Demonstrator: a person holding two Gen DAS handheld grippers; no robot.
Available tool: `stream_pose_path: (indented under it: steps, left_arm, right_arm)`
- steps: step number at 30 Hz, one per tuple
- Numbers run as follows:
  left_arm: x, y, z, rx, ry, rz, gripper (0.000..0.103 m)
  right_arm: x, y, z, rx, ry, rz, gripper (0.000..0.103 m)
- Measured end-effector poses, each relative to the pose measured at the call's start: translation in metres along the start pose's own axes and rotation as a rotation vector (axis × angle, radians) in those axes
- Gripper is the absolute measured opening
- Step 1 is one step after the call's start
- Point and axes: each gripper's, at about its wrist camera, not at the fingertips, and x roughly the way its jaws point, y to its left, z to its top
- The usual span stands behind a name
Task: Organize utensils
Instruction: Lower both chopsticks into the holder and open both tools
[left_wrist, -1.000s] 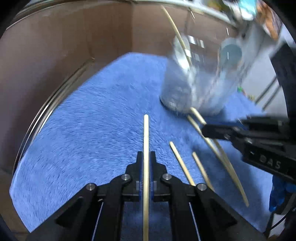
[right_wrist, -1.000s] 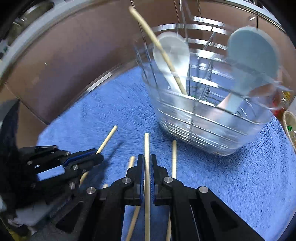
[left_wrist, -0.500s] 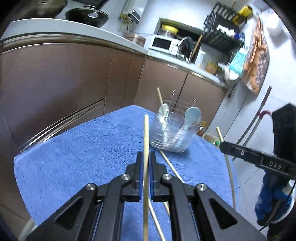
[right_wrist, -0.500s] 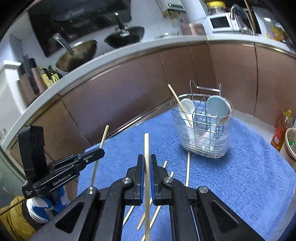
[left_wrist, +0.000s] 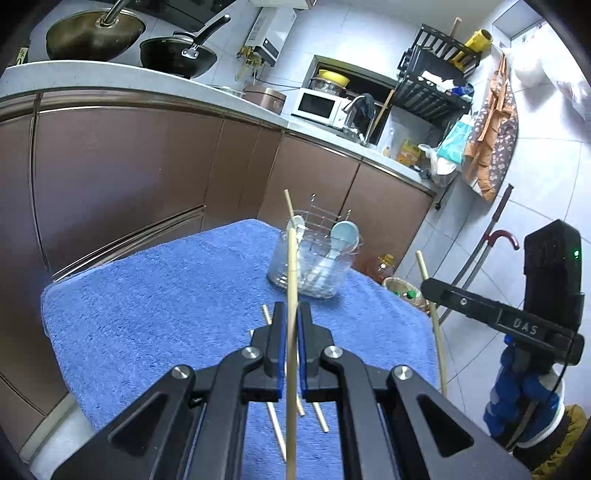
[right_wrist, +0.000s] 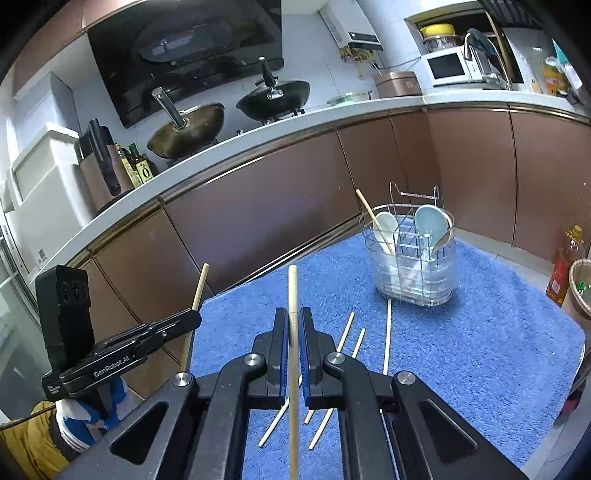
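My left gripper (left_wrist: 291, 308) is shut on a pale wooden chopstick (left_wrist: 291, 258), held above the blue towel (left_wrist: 166, 295). The right gripper (right_wrist: 293, 312) is shut on another chopstick (right_wrist: 293, 288). Each gripper also shows in the other view, the right gripper (left_wrist: 425, 286) with its chopstick (left_wrist: 434, 317) and the left gripper (right_wrist: 194, 317) with its chopstick (right_wrist: 198, 288). At the towel's far end stands a wire utensil holder (right_wrist: 413, 269) with a white spoon (right_wrist: 386, 221), a blue spoon (right_wrist: 428, 218) and one chopstick (right_wrist: 367, 210). Several loose chopsticks (right_wrist: 387, 332) lie on the towel.
Brown kitchen cabinets (right_wrist: 258, 206) run behind the towel-covered table. An oil bottle (right_wrist: 565, 266) and a woven basket (right_wrist: 581, 288) stand on the floor past the table's right edge. A red-handled stick (left_wrist: 495, 240) leans at the right.
Both grippers have risen and drawn back from the towel, each carrying its chopstick. The holder now looks much farther away, and the counter and the wall have come into view.
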Motion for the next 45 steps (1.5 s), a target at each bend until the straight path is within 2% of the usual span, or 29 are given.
stream_pose_path:
  steps: [6, 10, 18, 22, 26, 32, 36, 40, 41, 42, 43, 44, 45]
  left_arm:
    - [0.003, -0.015, 0.022, 0.02, -0.03, -0.021, 0.005]
    - [0.024, -0.029, 0.052, 0.031, -0.063, -0.042, 0.005]
    - [0.101, -0.049, 0.142, -0.029, -0.227, -0.095, 0.005]
    - [0.143, -0.047, 0.175, -0.064, -0.298, -0.056, 0.005]
    - [0.188, -0.039, 0.193, -0.108, -0.345, -0.021, 0.005]
    - [0.243, -0.036, 0.191, -0.071, -0.415, 0.069, 0.005]
    - [0.269, -0.025, 0.171, -0.075, -0.421, 0.115, 0.005]
    - [0.28, -0.014, 0.153, -0.092, -0.414, 0.119, 0.006]
    - [0.28, -0.013, 0.15, -0.084, -0.411, 0.119, 0.006]
    - [0.281, -0.013, 0.149, -0.079, -0.404, 0.115, 0.009]
    - [0.28, -0.012, 0.148, -0.081, -0.396, 0.11, 0.017]
    - [0.277, -0.01, 0.145, -0.081, -0.392, 0.104, 0.021]
    - [0.275, -0.01, 0.144, -0.076, -0.389, 0.103, 0.024]
  right_arm:
    - [-0.004, -0.013, 0.017, -0.025, -0.057, -0.014, 0.006]
    - [0.001, -0.026, 0.05, -0.049, -0.138, -0.035, 0.006]
    - [0.035, -0.055, 0.126, -0.064, -0.338, -0.059, 0.006]
    - [0.064, -0.075, 0.149, -0.06, -0.413, -0.081, 0.006]
    - [0.095, -0.096, 0.157, -0.07, -0.467, -0.124, 0.006]
    - [0.122, -0.115, 0.155, -0.091, -0.514, -0.172, 0.006]
    - [0.142, -0.123, 0.135, -0.101, -0.486, -0.211, 0.006]
    - [0.148, -0.12, 0.115, -0.12, -0.462, -0.243, 0.008]
    - [0.147, -0.119, 0.112, -0.125, -0.461, -0.255, 0.011]
    - [0.146, -0.118, 0.11, -0.128, -0.456, -0.257, 0.02]
    - [0.143, -0.118, 0.109, -0.121, -0.449, -0.257, 0.024]
    - [0.141, -0.119, 0.108, -0.112, -0.447, -0.254, 0.034]
    - [0.136, -0.12, 0.106, -0.096, -0.446, -0.256, 0.04]
